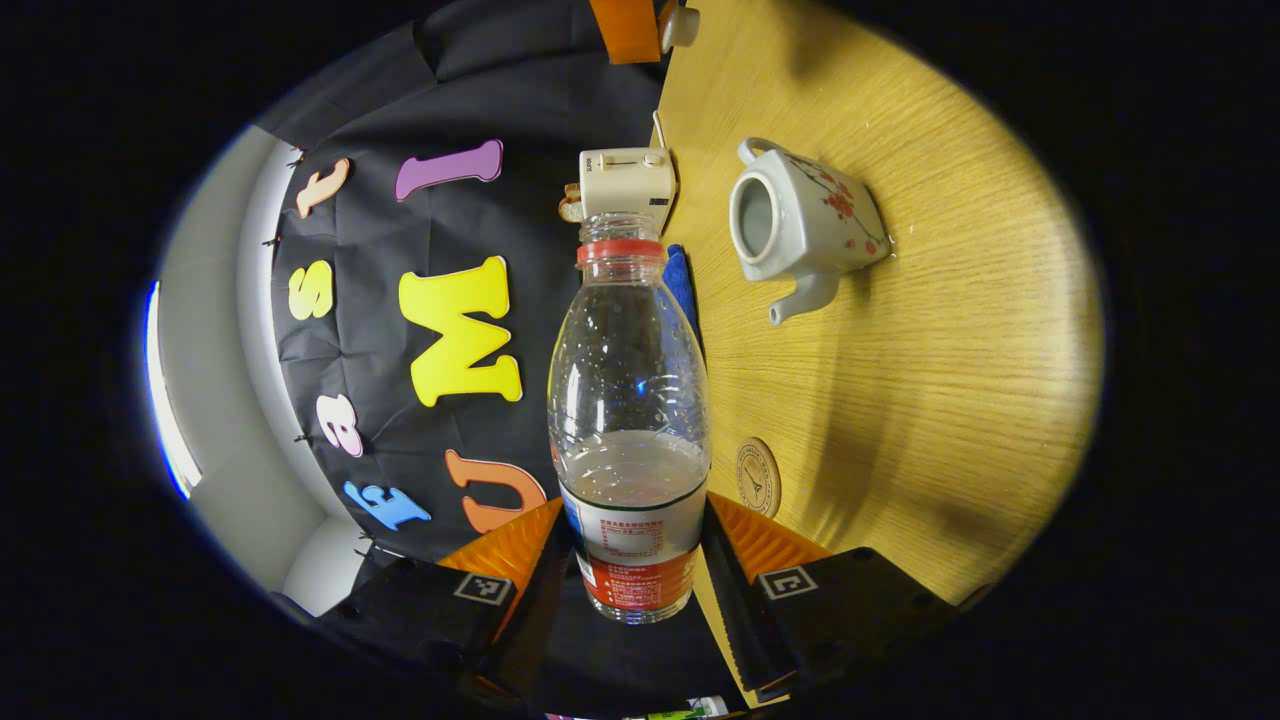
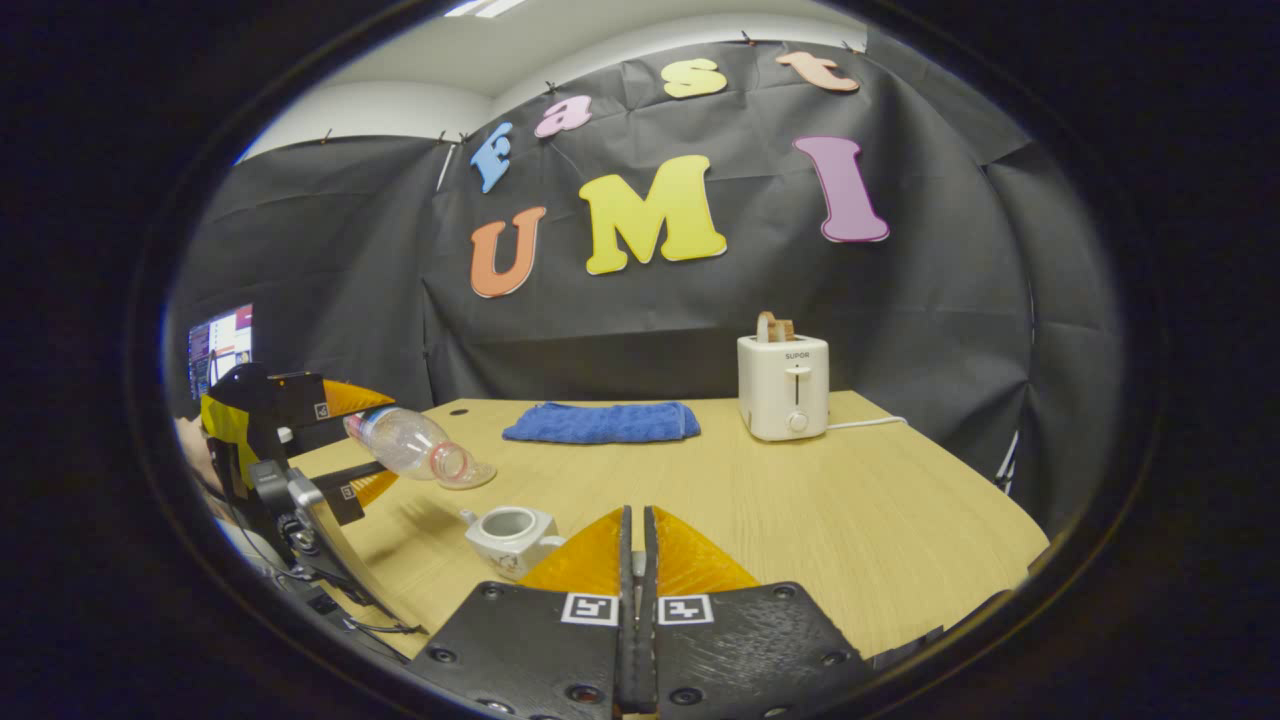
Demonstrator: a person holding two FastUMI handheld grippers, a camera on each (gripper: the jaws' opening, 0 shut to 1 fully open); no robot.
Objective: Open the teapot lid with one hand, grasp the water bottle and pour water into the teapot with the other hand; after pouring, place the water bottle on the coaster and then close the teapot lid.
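The water bottle [image 1: 630,420] is clamped at its labelled base between both fingers of the left gripper [image 1: 632,565]; it is uncapped, tipped neck-forward, and holds a little water. In the left gripper view the teapot [image 1: 800,225] stands at 1 o'clock of the bottle neck, well apart, lid off, opening exposed. The coaster [image 1: 758,477] lies at 4 o'clock of the bottle body, on the table.

Risk: the neck is not over the opening. Further tilt here likely spills onto the wooden table [image 2: 800,500]. The low grip may let the bottle swing.

The right gripper [image 2: 637,560] has its fingers together on a small pale object, probably the lid; identity cannot be confirmed.

Surroundings: a blue cloth [image 2: 600,422] at 12 o'clock of the teapot, a toaster [image 2: 783,386] at 2 o'clock, black cloth walls behind.
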